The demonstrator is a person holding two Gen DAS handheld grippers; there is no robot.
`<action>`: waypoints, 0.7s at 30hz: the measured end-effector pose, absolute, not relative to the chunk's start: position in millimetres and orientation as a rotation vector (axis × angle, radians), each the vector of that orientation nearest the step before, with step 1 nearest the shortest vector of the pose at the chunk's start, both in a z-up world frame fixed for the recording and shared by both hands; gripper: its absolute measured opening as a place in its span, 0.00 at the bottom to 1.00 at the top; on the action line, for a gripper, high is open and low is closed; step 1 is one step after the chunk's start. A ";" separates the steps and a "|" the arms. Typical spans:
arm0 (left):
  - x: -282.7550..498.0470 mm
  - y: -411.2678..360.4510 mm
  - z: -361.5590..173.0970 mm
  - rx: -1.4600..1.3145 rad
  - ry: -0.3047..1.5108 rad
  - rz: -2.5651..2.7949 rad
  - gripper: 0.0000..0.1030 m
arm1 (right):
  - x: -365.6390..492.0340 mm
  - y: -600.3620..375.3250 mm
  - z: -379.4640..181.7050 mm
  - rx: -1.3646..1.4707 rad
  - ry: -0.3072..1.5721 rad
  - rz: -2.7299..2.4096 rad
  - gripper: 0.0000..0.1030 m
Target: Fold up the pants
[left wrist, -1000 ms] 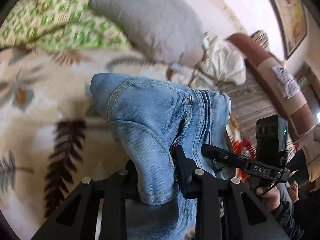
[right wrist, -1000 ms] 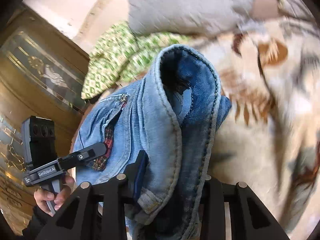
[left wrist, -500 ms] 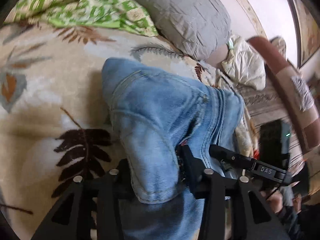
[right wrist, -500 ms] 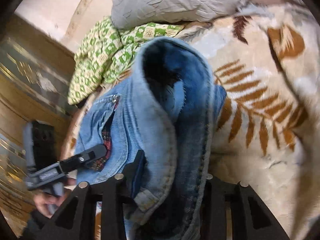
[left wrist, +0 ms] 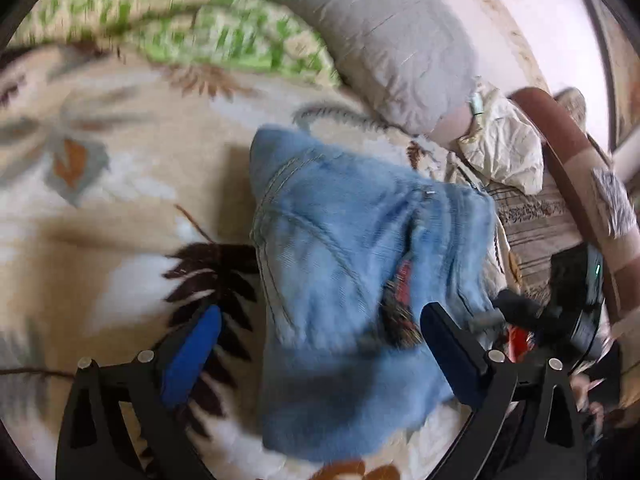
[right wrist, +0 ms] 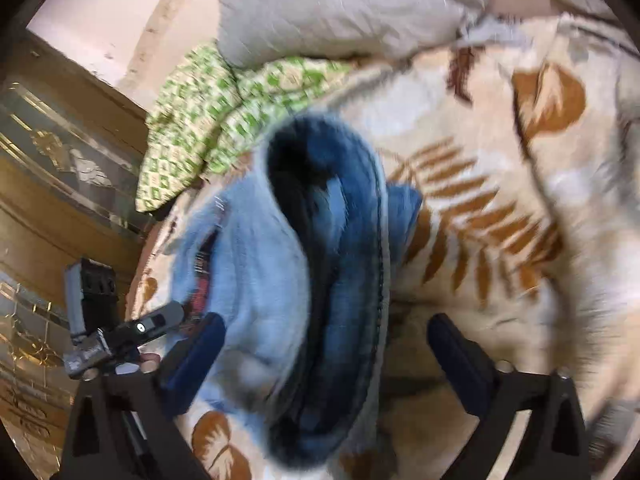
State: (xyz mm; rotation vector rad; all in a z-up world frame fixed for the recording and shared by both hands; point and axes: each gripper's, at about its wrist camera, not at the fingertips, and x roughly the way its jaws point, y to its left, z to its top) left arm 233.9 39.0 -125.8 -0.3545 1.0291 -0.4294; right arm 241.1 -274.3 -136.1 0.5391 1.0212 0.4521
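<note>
The left gripper [left wrist: 320, 344] is opening, its blue-padded fingers [left wrist: 192, 356] spread wide with the pants [left wrist: 352, 280] between them but untouched. The right gripper [right wrist: 326, 356] is opening too, pads clear of the denim bundle [right wrist: 320, 280] lying between. The folded pants sit on the leaf-patterned blanket [left wrist: 120, 208], near a grey pillow [left wrist: 380, 36] and a green patterned cloth [right wrist: 224, 120] at the far side

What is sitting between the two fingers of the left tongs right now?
In the left wrist view, the blue jeans lie between the fingers of the left tongs, which are opening, pads clear of the denim, on the leaf-patterned blanket.
</note>
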 end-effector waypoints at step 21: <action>147.3 -31.4 -89.7 0.390 0.793 -0.247 1.00 | 298.3 -243.5 -83.8 0.339 1.133 0.354 1.00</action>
